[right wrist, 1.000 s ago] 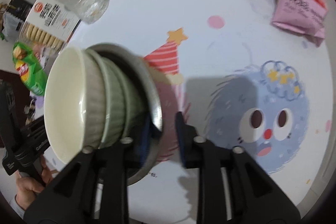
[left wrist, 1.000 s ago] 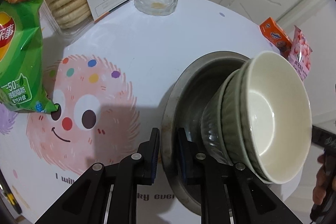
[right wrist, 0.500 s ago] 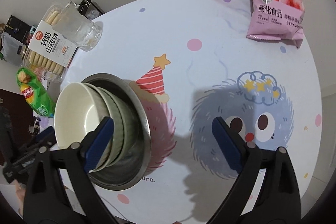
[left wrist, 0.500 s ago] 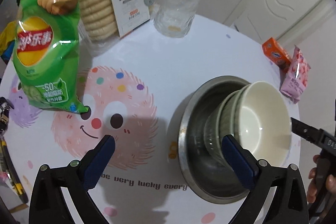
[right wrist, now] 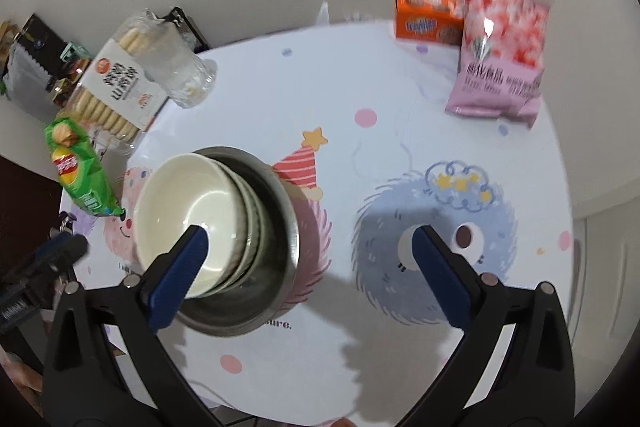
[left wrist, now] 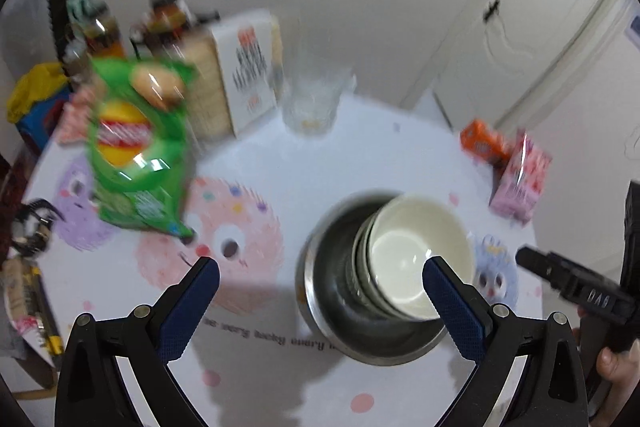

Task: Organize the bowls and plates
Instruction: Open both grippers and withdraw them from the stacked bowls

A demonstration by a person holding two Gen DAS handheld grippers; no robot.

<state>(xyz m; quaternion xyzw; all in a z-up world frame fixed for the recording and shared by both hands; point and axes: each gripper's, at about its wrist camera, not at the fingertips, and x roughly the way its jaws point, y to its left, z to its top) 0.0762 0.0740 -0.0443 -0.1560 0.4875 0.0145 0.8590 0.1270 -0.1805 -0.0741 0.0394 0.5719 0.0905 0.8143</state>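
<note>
A steel bowl [left wrist: 320,307] [right wrist: 280,267] stands on the round table [left wrist: 340,163] [right wrist: 320,87]. Ribbed green bowls [left wrist: 362,267] [right wrist: 252,215] lie nested and tilted in it, with a cream-white bowl [left wrist: 416,259] [right wrist: 188,199] on top. My left gripper [left wrist: 320,263] hangs wide open above the stack's left side, touching nothing. The jaws of my right gripper [right wrist: 309,233] are opening; they stand wide above the steel bowl's right rim with nothing pressed between them. Its left finger overlaps the white bowl in the picture only.
A green chips bag [left wrist: 136,155] [right wrist: 80,175], a biscuit pack [left wrist: 240,75] [right wrist: 116,87] and a glass [left wrist: 312,99] [right wrist: 184,75] stand at the far left. An orange box [left wrist: 480,143] [right wrist: 428,17] and a pink snack bag [left wrist: 520,179] [right wrist: 500,59] sit far right.
Both grippers let go of the steel bowl's rim, spread wide and rose away from the table. The bowl stack stays where it was.
</note>
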